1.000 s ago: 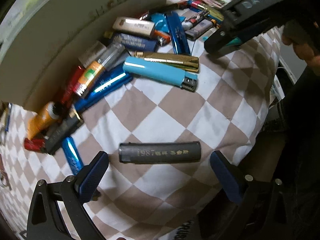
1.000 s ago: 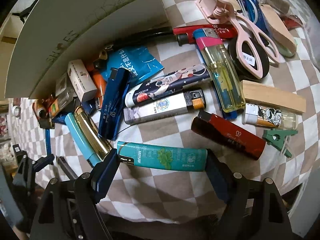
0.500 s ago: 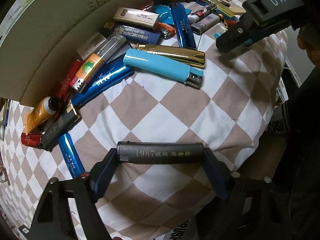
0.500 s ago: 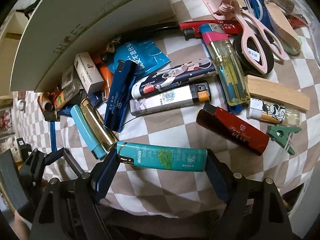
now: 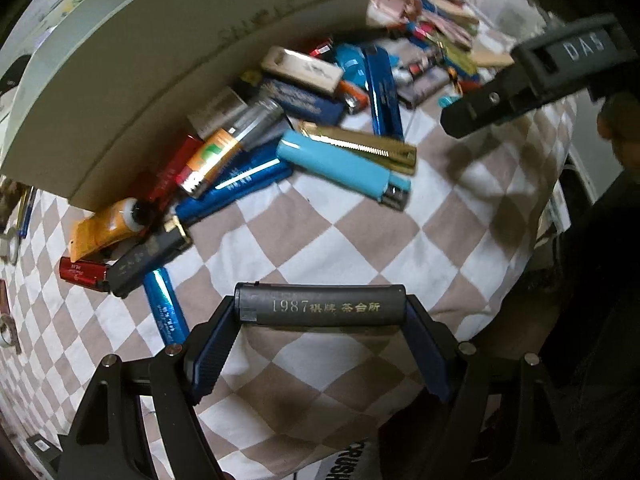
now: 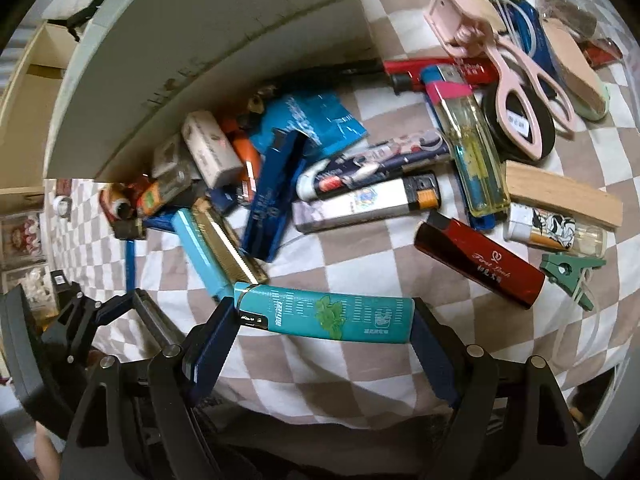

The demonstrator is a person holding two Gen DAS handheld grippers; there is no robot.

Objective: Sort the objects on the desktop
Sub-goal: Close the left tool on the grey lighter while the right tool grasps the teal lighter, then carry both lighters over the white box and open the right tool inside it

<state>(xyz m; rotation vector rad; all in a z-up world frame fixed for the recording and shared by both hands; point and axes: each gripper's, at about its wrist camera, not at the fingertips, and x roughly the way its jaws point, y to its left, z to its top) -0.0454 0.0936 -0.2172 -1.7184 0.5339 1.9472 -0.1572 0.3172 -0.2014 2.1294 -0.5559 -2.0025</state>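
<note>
My left gripper is shut endwise on a dark grey lighter printed "1987", held just above the checked cloth. My right gripper is shut endwise on a teal lighter with a green leaf print, lifted over the cloth. A pile of lighters lies beyond both: a light blue lighter beside a gold lighter, and a red lighter to the right in the right wrist view. The right gripper's black body shows at the left view's upper right.
A pale cardboard box wall curves behind the pile. Pink scissors, a wooden block, a green clip and a roll of black tape lie at the right. The table edge drops off at the right.
My left gripper closed from wide open onto the dark grey lighter and now holds it. My right gripper, holding the teal lighter throughout, has drifted slightly up and away from the pile.
</note>
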